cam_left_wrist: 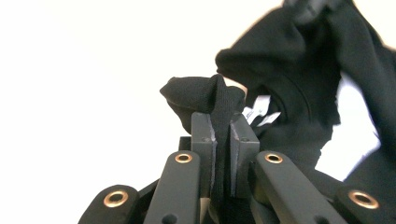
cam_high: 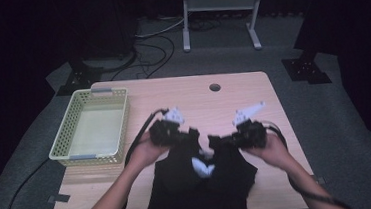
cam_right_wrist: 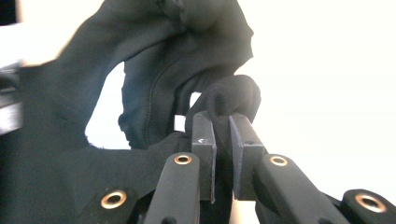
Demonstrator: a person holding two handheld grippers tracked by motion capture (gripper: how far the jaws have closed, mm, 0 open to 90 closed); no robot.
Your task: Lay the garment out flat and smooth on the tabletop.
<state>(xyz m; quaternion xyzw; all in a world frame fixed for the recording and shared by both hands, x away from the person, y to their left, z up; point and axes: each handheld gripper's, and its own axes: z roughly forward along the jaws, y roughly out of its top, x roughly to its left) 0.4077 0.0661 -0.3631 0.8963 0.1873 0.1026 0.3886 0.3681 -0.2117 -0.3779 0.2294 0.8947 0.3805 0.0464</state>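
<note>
A black garment (cam_high: 200, 183) hangs over the table's near edge, held up at its two top corners. My left gripper (cam_high: 192, 134) is shut on the left corner, and in the left gripper view a fold of black fabric (cam_left_wrist: 205, 93) bulges out past the closed jaws. My right gripper (cam_high: 215, 141) is shut on the right corner, with a bunch of fabric (cam_right_wrist: 233, 98) pinched between its jaws. A white label (cam_left_wrist: 259, 109) shows inside the neck opening, also visible from above as a white patch (cam_high: 203, 167).
A pale yellow plastic basket (cam_high: 120, 124) sits on the left of the wooden table (cam_high: 213, 102). A round cable hole (cam_high: 215, 87) is near the far edge. Black cables trail from both grippers. A white stand (cam_high: 219, 11) is on the floor beyond.
</note>
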